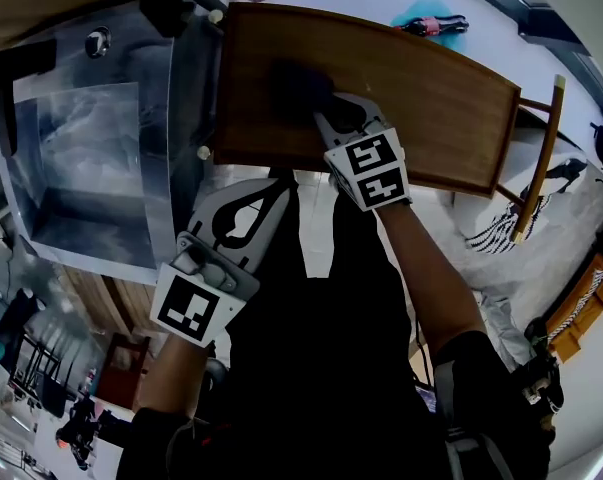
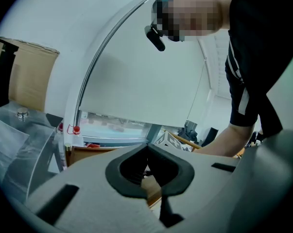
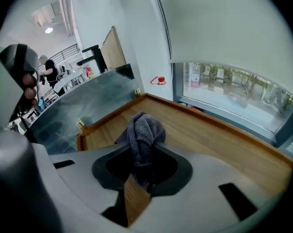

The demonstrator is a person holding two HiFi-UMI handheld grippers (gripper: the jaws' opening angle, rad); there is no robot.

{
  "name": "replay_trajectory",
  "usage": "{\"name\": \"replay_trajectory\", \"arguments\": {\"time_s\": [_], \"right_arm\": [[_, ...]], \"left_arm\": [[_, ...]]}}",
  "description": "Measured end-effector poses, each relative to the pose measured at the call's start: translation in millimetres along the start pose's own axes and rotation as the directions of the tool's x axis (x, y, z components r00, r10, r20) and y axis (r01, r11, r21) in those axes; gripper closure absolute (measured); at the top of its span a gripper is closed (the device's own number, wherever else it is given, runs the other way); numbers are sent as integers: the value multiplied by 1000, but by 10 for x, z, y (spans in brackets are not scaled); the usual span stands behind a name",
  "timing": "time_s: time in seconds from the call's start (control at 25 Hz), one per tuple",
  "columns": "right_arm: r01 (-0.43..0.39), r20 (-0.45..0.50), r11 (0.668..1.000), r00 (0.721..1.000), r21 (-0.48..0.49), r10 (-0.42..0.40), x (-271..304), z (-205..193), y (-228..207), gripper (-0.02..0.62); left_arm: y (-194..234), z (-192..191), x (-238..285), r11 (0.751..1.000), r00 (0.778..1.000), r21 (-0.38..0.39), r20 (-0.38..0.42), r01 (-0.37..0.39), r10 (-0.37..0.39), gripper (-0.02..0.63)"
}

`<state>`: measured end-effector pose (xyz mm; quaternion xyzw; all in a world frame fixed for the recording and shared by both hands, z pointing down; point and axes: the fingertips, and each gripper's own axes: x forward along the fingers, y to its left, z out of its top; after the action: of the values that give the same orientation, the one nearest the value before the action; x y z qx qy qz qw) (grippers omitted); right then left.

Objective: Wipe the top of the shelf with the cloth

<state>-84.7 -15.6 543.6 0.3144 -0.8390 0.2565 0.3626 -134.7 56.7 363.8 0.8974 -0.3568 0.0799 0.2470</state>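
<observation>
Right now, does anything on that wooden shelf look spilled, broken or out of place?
Nothing stands out. The right claw pinches a bunched grey cloth on the wooden shelf top; the left claw hangs shut, empty.

Bright daylight, fisheye-warped dark edges

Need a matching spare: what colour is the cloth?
The cloth is purplish grey, clearest in the right gripper view.

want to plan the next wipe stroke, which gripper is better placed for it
Right. The right gripper is shut on the cloth, over the wooden shelf top. The left gripper is shut on nothing and sits short of the shelf's near edge.
</observation>
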Motion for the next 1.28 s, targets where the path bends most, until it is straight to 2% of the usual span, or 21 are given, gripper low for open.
{"name": "replay_trajectory", "arguments": {"time_s": [0.72,1.28], "right_arm": [[110,12,986,994,124,-112,-694,-614,-832,512],[185,22,956,981,226,-195,-1199,-1035,-1440,512]], "left_arm": [[-699,21,756,989,989,56,-59,137,-134,588],[-1220,-23,1286,971,971,81,-107,224,-215,588]]}}
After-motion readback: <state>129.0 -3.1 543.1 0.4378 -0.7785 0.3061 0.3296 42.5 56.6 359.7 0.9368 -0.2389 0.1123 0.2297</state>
